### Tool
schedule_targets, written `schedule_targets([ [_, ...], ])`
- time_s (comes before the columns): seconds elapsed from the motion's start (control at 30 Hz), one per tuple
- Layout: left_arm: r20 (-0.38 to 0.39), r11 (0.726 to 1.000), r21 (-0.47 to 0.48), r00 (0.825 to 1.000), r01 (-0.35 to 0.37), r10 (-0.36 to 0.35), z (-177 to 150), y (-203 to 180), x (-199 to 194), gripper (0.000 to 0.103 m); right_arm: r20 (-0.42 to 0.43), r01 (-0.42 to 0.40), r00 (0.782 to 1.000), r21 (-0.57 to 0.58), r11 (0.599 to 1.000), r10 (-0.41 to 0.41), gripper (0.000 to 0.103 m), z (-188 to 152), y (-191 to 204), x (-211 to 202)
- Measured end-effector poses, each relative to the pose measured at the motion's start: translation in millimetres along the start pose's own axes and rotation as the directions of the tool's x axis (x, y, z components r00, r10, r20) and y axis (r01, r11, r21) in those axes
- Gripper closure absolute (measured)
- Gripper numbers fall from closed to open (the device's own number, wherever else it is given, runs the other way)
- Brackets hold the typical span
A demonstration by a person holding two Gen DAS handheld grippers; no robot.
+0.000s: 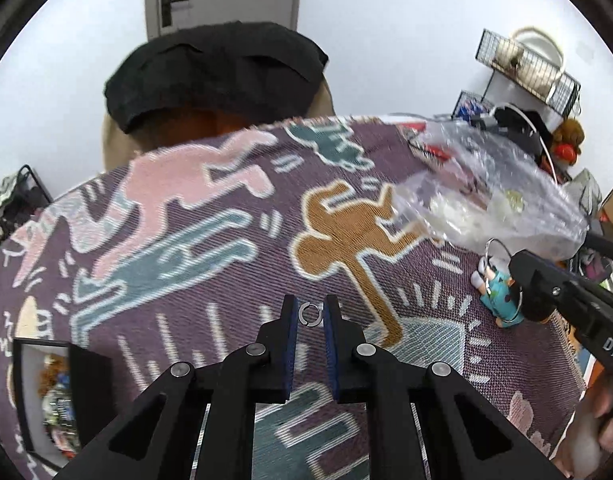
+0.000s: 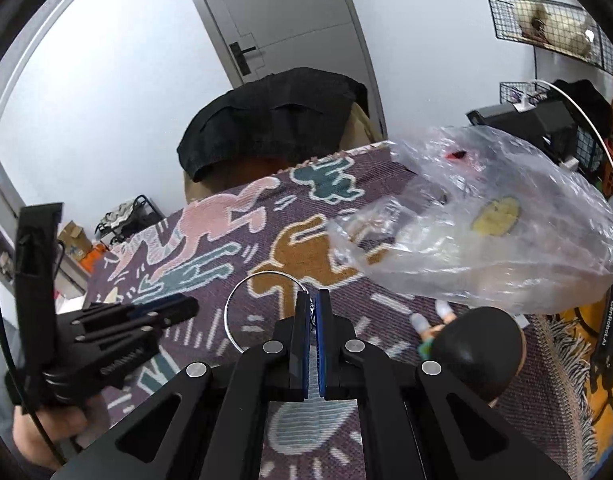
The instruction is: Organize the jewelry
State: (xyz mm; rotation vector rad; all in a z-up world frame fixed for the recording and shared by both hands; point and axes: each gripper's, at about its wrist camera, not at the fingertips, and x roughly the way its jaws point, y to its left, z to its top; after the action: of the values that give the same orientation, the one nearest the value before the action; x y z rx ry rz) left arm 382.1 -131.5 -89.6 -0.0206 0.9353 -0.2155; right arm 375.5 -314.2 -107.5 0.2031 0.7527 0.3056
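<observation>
Left gripper (image 1: 311, 314): fingers nearly closed, pinching a small silver metal ring (image 1: 311, 314).
Right gripper (image 2: 311, 304): fingers closed, gripping a large thin silver hoop (image 2: 242, 304).
Counter (image 1: 210, 280): purple woven cloth with cartoon figures.

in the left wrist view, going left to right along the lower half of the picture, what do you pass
black-framed box → left gripper holding a small silver ring between its fingers → figurine in turquoise → right gripper

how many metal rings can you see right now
2. A small ring sits pinched between the left gripper's blue pads. A large wire hoop is clamped in the right gripper, beside the figurine. More may be hidden inside the plastic bag.
</observation>
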Motion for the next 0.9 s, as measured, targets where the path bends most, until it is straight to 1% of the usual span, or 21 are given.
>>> schedule_targets([
  [0.17,0.033,1.0,-0.024,0.999,-0.003,0.004,-0.4,22.7,-24.5,0.09,0.01,-0.011,1.0,-0.03,0.999,0.012,0.099,4.5,25.4,-2.6],
  [0.43,0.069,0.997,-0.081,0.997,-0.015,0.021,-12.7,67.1,-57.1,0.09,0.017,-0.036,0.999,-0.088,0.996,0.037,0.099,7.4,73.4,-3.0],
  [0.63,0.081,0.991,-0.13,0.996,-0.024,0.035,-29.7,103.0,-77.9,0.09,0.015,-0.062,0.998,-0.129,0.99,0.064,0.099,5.1,114.3,-1.2],
  [0.73,0.09,0.987,-0.162,0.995,-0.017,0.031,-39.7,121.8,-88.9,0.09,0.011,-0.072,0.997,-0.155,0.985,0.074,0.099,1.9,134.7,0.3],
  [0.9,0.109,0.982,-0.189,0.994,-0.005,0.026,-54.5,144.6,-103.3,0.09,0.0,-0.083,0.996,-0.2,0.976,0.085,0.099,-4.8,167.2,2.6],
])
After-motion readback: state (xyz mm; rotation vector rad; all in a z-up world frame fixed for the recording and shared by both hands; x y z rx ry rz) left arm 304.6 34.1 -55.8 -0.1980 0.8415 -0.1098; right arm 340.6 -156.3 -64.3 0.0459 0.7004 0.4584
